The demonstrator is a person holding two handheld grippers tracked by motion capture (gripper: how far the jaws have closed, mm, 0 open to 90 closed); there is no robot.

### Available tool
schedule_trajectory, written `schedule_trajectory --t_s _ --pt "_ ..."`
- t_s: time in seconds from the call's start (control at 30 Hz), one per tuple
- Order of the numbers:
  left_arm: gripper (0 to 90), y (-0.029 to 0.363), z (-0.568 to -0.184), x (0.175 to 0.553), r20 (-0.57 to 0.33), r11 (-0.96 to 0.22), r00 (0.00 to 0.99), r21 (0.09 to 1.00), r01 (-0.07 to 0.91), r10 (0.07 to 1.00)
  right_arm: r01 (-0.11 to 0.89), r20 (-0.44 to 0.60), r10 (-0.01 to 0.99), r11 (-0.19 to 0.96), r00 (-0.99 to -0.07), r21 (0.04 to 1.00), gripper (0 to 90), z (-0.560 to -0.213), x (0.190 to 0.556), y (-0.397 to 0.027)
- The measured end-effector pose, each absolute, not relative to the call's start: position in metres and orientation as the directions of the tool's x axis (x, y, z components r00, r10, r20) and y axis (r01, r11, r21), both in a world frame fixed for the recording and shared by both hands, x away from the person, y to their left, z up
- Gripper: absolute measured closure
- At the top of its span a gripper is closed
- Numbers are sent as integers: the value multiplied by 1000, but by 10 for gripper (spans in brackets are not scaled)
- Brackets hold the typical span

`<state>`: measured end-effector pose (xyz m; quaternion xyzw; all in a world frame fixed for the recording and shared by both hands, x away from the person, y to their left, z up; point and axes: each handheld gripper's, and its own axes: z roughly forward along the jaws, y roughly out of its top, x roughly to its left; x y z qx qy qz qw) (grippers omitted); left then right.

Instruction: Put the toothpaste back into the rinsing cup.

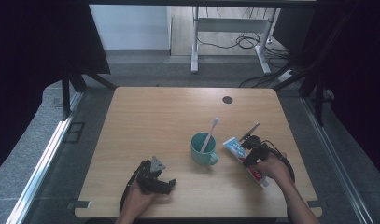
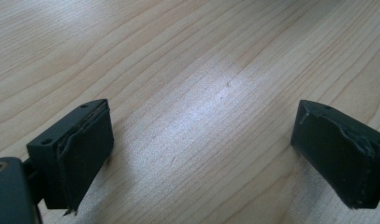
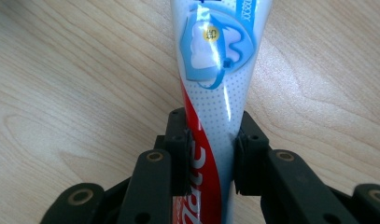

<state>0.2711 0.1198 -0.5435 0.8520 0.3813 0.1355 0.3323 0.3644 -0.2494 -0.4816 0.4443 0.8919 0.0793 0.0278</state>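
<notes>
A white, blue and red toothpaste tube (image 1: 235,148) lies flat on the wooden table (image 1: 155,116), right of centre. My right gripper (image 1: 249,156) is shut on it, the pads pressing both sides of the tube's (image 3: 215,70) middle in the right gripper view, where that gripper (image 3: 211,154) comes in low over the wood. My left gripper (image 1: 166,184) rests near the table's front edge, left of centre. Its jaws stand wide open in the left gripper view (image 2: 201,154), with only bare wood between them.
A teal mug (image 1: 202,149) holding a white toothbrush (image 1: 211,133) stands just left of the tube. A small dark round hole (image 1: 228,99) marks the table's far side. Dark curtains hang on both sides, and a desk frame with cables stands beyond.
</notes>
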Motion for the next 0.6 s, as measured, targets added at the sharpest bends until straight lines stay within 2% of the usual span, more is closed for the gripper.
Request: schedule_trajectory --t_s 0.6 --pt "57 120 -544 271 -23 -488 672 670 560 740 751 39 787 571 -616 332 712 -457 351 -258"
